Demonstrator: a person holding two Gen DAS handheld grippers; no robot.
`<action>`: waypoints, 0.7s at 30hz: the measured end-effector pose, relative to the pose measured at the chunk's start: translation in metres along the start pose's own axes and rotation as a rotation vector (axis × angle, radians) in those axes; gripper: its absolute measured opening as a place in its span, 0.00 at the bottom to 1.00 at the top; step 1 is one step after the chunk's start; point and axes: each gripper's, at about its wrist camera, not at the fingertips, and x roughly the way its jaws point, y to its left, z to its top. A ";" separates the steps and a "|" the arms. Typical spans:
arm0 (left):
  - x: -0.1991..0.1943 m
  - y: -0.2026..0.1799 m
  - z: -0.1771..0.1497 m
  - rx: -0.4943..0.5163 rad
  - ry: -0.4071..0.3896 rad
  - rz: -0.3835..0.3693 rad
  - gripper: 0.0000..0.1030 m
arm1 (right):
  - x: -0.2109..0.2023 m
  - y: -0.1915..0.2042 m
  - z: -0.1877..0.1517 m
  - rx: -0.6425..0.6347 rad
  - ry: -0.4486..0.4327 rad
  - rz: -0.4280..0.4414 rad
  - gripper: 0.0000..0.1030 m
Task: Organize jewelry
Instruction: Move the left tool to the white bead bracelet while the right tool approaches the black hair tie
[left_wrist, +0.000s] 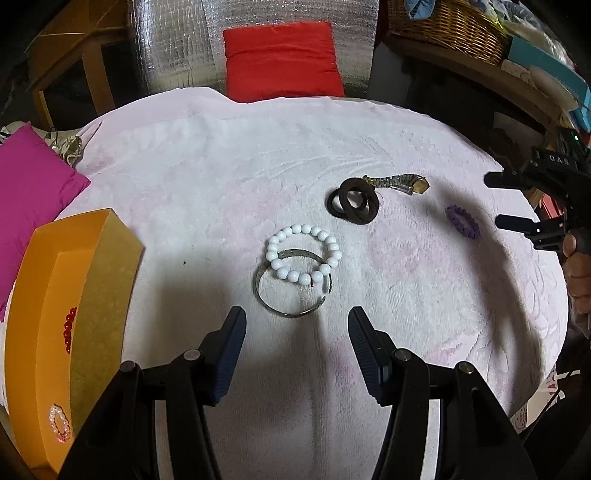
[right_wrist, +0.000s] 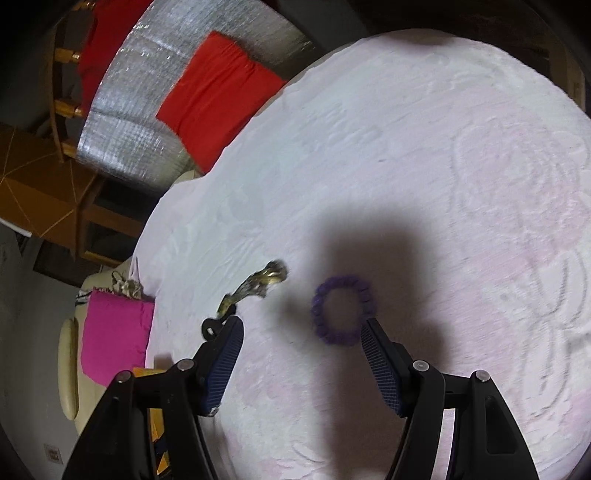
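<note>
On the pale towel (left_wrist: 207, 192) lie a white bead bracelet (left_wrist: 301, 254) overlapping a silver bangle (left_wrist: 291, 295), dark brown hair ties (left_wrist: 353, 201), a metal wristwatch (left_wrist: 400, 183) and a purple bead bracelet (left_wrist: 462, 220). My left gripper (left_wrist: 297, 325) is open and empty, just short of the bangle. My right gripper (right_wrist: 301, 332) is open and empty above the purple bracelet (right_wrist: 341, 310), with the watch (right_wrist: 258, 286) to its left. The right gripper also shows at the right edge of the left wrist view (left_wrist: 502, 201).
An orange box (left_wrist: 66, 314) at the left holds a red bead bracelet (left_wrist: 69, 329) and a pink bead bracelet (left_wrist: 59, 422). A magenta cushion (left_wrist: 29, 199) lies beside it. A red cushion (left_wrist: 282, 61) and a wicker basket (left_wrist: 450, 26) sit beyond the towel.
</note>
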 end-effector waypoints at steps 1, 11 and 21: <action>0.001 0.000 0.000 0.003 0.003 -0.001 0.57 | 0.004 0.004 -0.001 -0.008 0.006 0.004 0.68; 0.027 0.010 0.014 -0.013 0.030 -0.022 0.57 | 0.053 0.042 -0.018 -0.089 0.087 0.046 0.65; 0.028 0.036 0.015 -0.069 0.035 -0.042 0.57 | 0.101 0.078 -0.023 -0.154 0.120 0.086 0.51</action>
